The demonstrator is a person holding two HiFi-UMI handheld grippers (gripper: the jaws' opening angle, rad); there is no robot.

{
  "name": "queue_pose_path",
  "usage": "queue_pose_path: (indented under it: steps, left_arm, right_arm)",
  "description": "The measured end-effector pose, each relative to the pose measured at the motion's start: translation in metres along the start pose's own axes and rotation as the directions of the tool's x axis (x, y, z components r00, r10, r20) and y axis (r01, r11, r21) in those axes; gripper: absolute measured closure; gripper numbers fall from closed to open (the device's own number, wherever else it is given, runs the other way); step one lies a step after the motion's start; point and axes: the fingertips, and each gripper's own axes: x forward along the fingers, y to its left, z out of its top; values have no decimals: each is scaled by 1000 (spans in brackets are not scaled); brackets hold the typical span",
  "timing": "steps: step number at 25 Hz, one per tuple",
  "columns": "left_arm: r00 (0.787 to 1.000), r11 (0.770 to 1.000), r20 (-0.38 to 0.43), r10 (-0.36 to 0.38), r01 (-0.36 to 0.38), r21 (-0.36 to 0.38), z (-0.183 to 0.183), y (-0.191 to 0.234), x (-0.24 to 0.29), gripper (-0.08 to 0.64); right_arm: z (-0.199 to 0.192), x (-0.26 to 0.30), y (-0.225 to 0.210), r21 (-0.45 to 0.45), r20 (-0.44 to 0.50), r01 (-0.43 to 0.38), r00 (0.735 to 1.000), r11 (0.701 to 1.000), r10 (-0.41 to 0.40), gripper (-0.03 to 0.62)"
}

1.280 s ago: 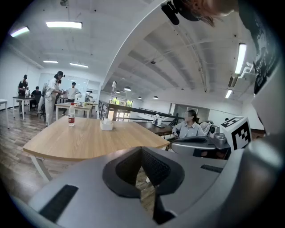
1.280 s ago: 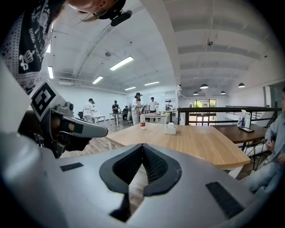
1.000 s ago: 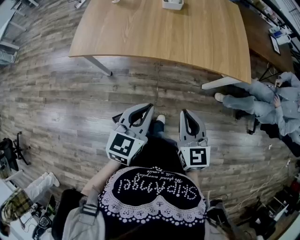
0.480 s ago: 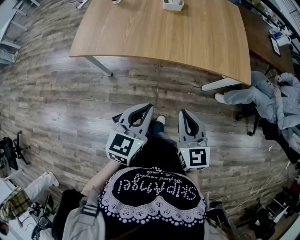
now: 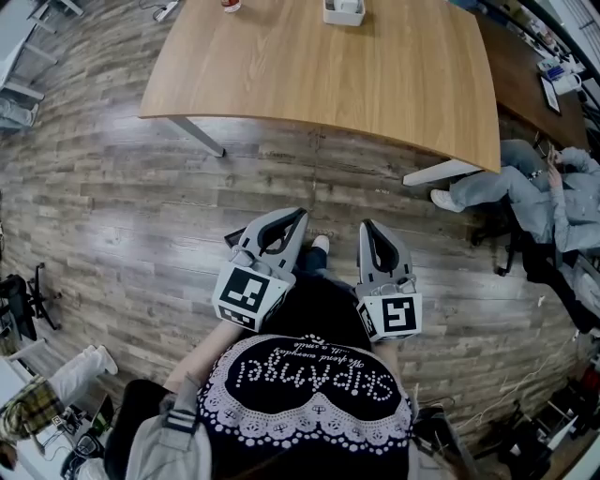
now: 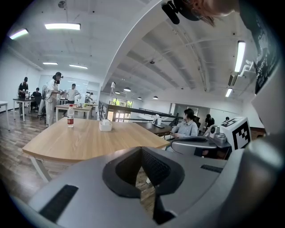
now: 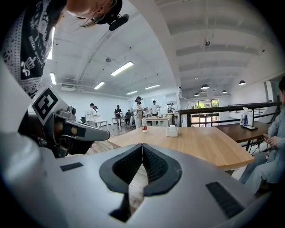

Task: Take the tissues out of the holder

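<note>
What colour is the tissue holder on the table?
The tissue holder is white; right gripper view shows it best.

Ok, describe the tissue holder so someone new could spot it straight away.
Find the big wooden table across the plank floor. Near its far edge sits the tissue holder, a low white box. Its only neighbour, a taller clear bottle with a red label, stands to its left.

The seated person [image 5: 551,202] at the right has shifted their legs.
</note>
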Motion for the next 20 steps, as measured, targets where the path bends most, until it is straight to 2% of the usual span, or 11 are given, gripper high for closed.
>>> queue_pose_path:
  steps: [20]
  left_arm:
    - [1000,1000,0,4,-4,-24,-2,7,-1,554]
  right_arm:
    - [-3,6,2,-4,-21,-4,1000,1000,4,583]
